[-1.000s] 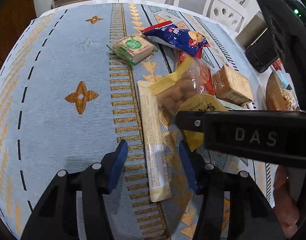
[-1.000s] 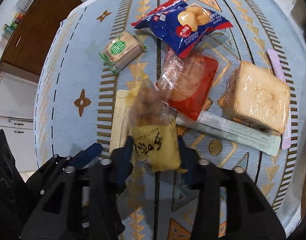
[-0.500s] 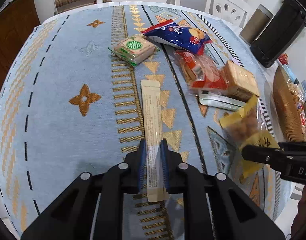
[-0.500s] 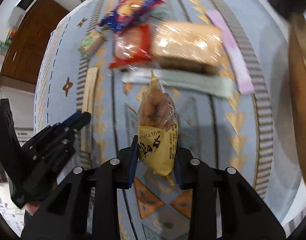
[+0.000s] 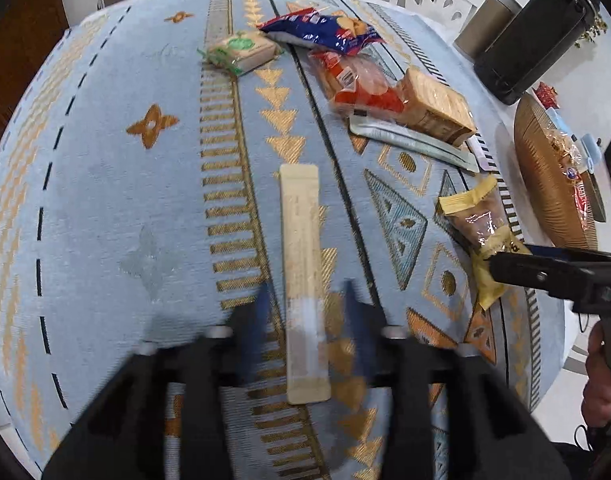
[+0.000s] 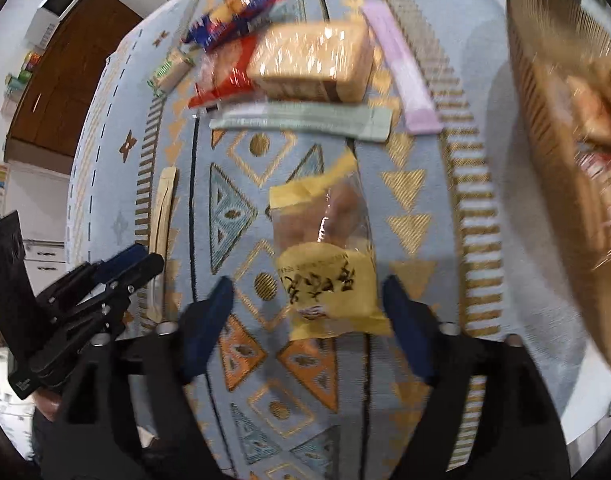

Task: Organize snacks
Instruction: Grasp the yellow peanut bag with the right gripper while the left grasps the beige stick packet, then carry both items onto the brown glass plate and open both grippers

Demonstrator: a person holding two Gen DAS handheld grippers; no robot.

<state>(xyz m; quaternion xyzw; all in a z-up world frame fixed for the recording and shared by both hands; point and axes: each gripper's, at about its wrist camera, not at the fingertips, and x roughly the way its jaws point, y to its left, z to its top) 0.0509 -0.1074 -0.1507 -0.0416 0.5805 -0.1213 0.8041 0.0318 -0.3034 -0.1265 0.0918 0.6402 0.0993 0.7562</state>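
Left gripper [image 5: 305, 320] motion-blurred in its own view, finger outlines smeared; the tan stick pack [image 5: 303, 280] between them is fuzzy at the near end, print unreadable. Right gripper [image 5: 517, 266] cut off by the frame's right edge there, and its fingers cover part of the yellow nut bag [image 5: 479, 232]. Right wrist view is blurred throughout: wicker basket [image 6: 545, 128] cropped at the right edge, contents just a smear. Green flat sachet [image 5: 409, 142] partly hidden under the cracker pack [image 5: 437, 108]. Bag lettering [image 6: 321, 280] illegible.

Long beige stick packet [image 5: 303, 268] lies flat on the cloth; yellow nut bag [image 6: 325, 268] sits rightward
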